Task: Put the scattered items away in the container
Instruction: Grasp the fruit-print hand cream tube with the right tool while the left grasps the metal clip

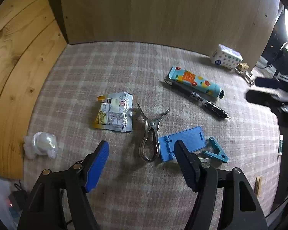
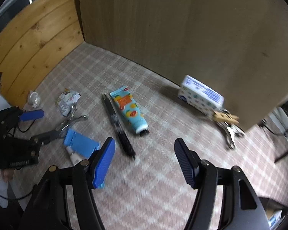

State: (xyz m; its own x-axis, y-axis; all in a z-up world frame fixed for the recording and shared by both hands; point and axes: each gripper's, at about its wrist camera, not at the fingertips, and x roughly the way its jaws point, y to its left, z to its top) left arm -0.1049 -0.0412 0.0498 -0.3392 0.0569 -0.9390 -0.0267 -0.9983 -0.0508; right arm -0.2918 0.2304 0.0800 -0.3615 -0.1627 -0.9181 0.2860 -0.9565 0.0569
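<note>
Scattered items lie on a plaid cloth (image 1: pixel 124 191). My left gripper (image 1: pixel 142 147) hangs open above a metal clip (image 1: pixel 150 134) and a blue phone stand (image 1: pixel 184 141), holding nothing. A silver sachet (image 1: pixel 115 115) lies left of the clip and a teal clip (image 1: pixel 217 151) right of the stand. Farther back are a fruit-print cream tube (image 1: pixel 195 81) and a black pen (image 1: pixel 199 97). My right gripper (image 2: pixel 145 147) is open and empty above bare cloth, just right of the pen (image 2: pixel 119 124) and tube (image 2: pixel 129 109). The left gripper (image 2: pixel 42 125) shows at the far left, over the stand (image 2: pixel 80 143).
A dotted tissue pack (image 2: pixel 199 95) sits by the back panel (image 2: pixel 182 28), with a wooden clothespin (image 2: pixel 226 117) and a metal clip (image 2: pixel 230 132) beside it. A wrapped white item (image 1: pixel 42 143) lies against the pine wall (image 1: pixel 19 67) on the left. A small white tube (image 2: pixel 74 156) pokes from under the stand.
</note>
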